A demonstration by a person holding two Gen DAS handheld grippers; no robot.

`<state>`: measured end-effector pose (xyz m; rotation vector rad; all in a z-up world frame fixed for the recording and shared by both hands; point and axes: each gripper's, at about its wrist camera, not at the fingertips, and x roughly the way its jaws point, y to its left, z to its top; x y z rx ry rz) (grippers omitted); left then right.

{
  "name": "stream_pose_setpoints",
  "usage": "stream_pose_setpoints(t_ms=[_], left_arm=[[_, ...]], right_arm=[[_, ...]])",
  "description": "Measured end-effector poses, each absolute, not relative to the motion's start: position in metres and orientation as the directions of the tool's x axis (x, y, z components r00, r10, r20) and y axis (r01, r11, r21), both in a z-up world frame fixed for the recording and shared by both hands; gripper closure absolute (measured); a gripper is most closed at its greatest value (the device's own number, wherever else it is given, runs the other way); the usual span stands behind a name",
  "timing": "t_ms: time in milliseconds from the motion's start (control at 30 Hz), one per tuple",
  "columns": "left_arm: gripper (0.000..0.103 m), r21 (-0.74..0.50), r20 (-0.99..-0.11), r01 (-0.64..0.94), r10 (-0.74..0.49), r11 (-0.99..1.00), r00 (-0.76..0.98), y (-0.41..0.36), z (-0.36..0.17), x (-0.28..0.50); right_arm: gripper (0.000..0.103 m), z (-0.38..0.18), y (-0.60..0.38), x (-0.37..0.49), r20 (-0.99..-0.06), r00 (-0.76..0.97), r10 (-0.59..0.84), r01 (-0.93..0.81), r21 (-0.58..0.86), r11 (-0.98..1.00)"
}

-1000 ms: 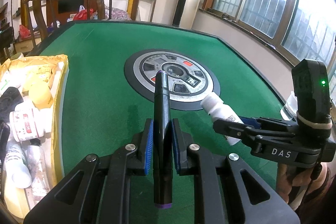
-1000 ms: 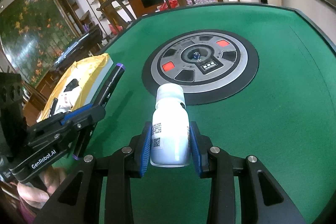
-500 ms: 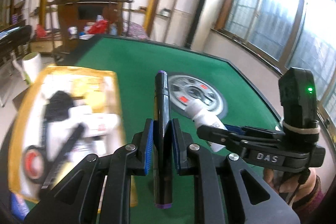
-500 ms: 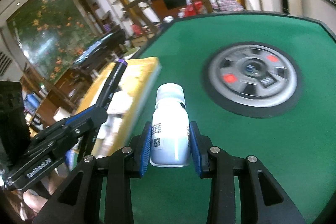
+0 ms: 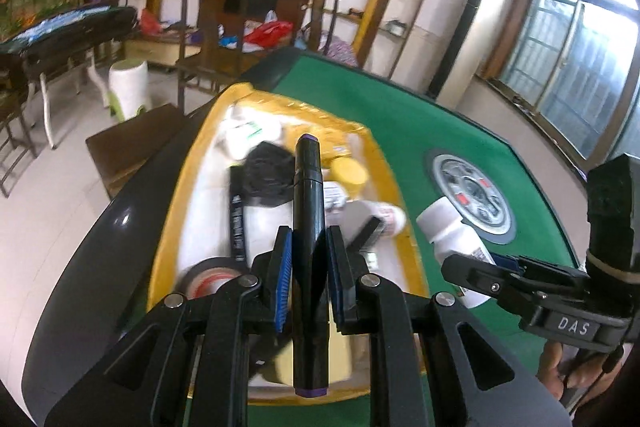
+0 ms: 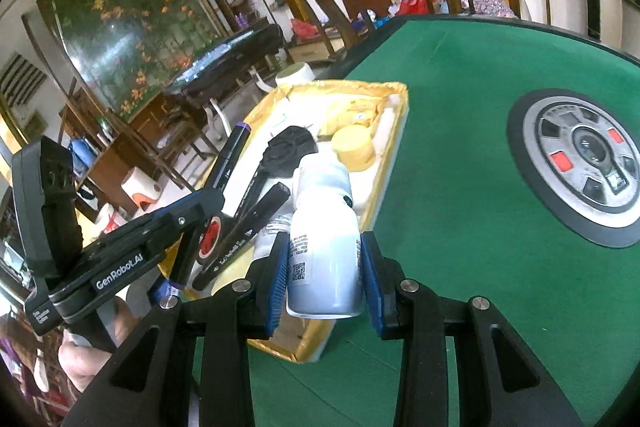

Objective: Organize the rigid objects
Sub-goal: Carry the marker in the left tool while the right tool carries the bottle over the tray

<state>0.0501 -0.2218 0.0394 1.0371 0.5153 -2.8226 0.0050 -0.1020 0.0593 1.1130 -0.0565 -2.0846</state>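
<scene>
In the left wrist view, the left gripper [image 5: 308, 279] is filling the lower middle of the frame, its blue pads clamping tight on a black marker [image 5: 308, 247] with purple ends. The marker is standing nearly upright in the picture, its upper tip lying over the yellow tray [image 5: 176, 211] that is sitting at the left edge of the green table [image 5: 400, 115]. Inside the tray a jumble of things is showing: a second black marker [image 5: 237, 223] along the left side, a roll of tape [image 5: 208, 277] with a red core at the lower left, a yellow lid [image 5: 350, 173] toward the upper right, and a dark rounded thing [image 5: 266, 173] that is too blurred to name. At the right of the frame the right gripper [image 5: 472, 269] is reaching in from the side, gripping a white bottle [image 5: 452, 227] whose cap is pointing to the upper left, just beside the tray's right rim.

In the right wrist view, the right gripper [image 6: 324, 275] is occupying the bottom centre, its jaws parted only as far as the white bottle [image 6: 324, 251] between them, both pads pressing on its sides. The bottle is sitting over the near right edge of the yellow tray [image 6: 396, 95], possibly above the rim itself. At the left, the left gripper [image 6: 196, 205] is holding the black marker [image 6: 230, 155] slanted over the tray. A round grey and black control panel [image 6: 580, 163] with red buttons is lying in the green table [image 6: 460, 67] at the right.
</scene>
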Motion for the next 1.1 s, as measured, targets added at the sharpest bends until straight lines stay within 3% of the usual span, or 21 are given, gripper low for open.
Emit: stream_pose_setpoints(t_ms=[1100], left_arm=[[0.089, -0.195, -0.722, 0.260, -0.041, -0.946, -0.690, -0.245, 0.016, 0.024]], right_arm=[[0.072, 0.043, -0.204, -0.032, -0.745, -0.295, -0.598, 0.603, 0.340, -0.721]])
